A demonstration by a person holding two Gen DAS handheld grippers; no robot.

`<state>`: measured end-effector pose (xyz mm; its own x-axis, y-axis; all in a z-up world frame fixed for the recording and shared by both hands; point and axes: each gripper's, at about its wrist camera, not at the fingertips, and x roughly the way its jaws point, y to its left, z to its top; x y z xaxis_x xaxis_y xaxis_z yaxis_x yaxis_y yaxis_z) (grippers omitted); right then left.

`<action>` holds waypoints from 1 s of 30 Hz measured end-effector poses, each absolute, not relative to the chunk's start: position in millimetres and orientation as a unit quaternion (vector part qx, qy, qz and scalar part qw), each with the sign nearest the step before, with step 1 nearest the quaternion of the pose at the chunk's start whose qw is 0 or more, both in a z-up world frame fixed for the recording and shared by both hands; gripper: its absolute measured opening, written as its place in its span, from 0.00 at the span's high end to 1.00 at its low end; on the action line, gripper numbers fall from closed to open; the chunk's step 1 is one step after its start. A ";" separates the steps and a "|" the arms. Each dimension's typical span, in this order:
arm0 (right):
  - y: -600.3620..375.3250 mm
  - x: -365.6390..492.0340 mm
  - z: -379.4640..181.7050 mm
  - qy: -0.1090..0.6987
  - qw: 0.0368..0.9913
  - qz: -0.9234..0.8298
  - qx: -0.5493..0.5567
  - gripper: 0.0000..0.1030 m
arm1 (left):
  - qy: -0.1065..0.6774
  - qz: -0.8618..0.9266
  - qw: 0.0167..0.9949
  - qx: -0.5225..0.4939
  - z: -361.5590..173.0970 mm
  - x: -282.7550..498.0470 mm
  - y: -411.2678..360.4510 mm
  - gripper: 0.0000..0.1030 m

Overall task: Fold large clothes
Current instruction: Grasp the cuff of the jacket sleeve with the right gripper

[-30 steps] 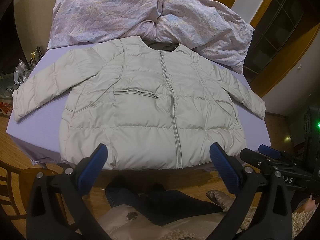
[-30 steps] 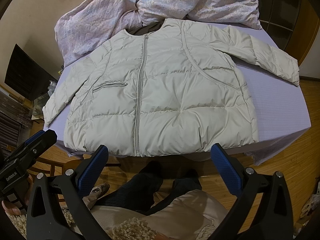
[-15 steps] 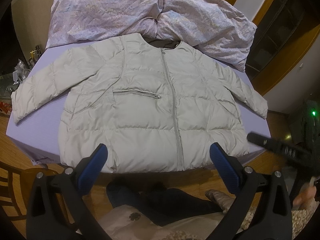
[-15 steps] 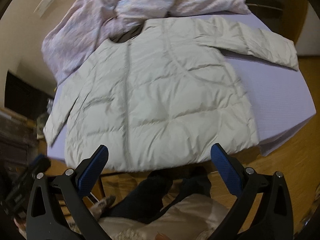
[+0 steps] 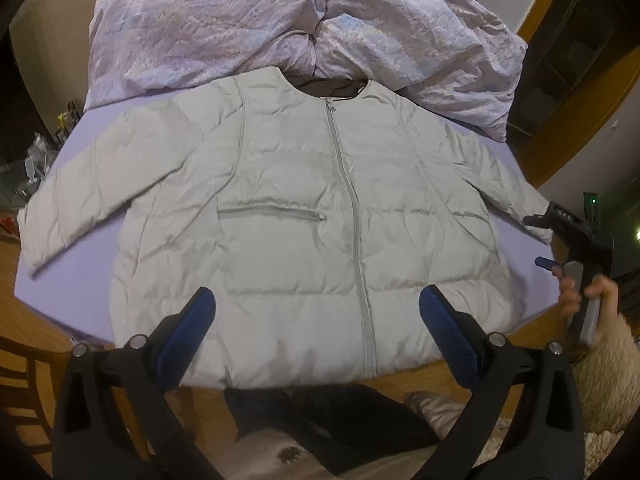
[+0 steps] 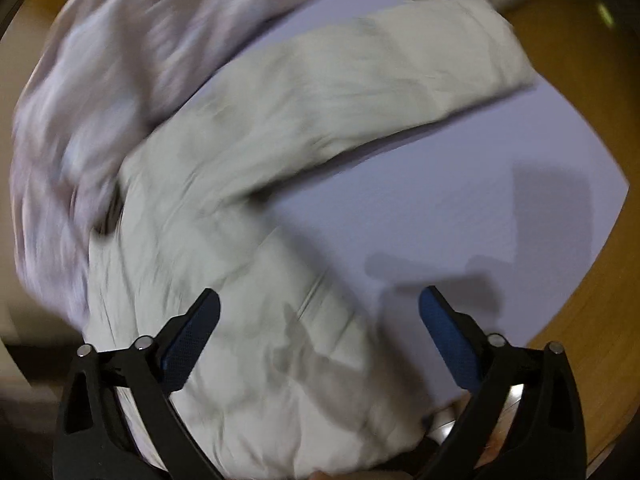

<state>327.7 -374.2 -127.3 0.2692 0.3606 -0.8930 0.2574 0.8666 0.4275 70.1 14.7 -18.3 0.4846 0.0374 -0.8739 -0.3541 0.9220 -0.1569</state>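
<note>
Puffy quilted jacket [image 5: 304,224] — flat on smooth sheet [image 5: 68,184].

One jacket [image 5: 304,216], one crumpled quilt [image 5: 248,28] beyond the jaws, one lilac bed [image 6: 480,200] and two grippers are counted.

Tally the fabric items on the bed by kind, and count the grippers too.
Puffer jacket: 1
Crumpled quilt: 1
Lavender bed sheet: 1
Grippers: 2, the left gripper and the right gripper, both open
Total: 5
</note>
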 end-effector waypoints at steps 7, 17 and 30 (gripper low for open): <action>-467.0 362.5 -171.8 0.560 0.709 -0.053 0.425 0.10 | 0.496 0.138 0.847 -0.131 -20.5 97.1 12.1 0.02; -512.6 390.8 -183.5 0.505 0.718 -0.096 0.470 0.23 | 0.517 0.167 0.833 -0.104 -33.7 118.8 10.1 0.02; -525.8 402.9 -175.5 0.467 0.752 -0.108 0.453 0.89 | 0.524 0.204 0.821 -0.099 -41.9 120.0 27.6 0.02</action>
<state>402.9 -525.8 -175.5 0.5412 0.2609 -0.7994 0.5847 0.5665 0.5807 120.0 27.6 -41.9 0.3679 0.2306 -0.9008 -0.4389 0.8971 0.0504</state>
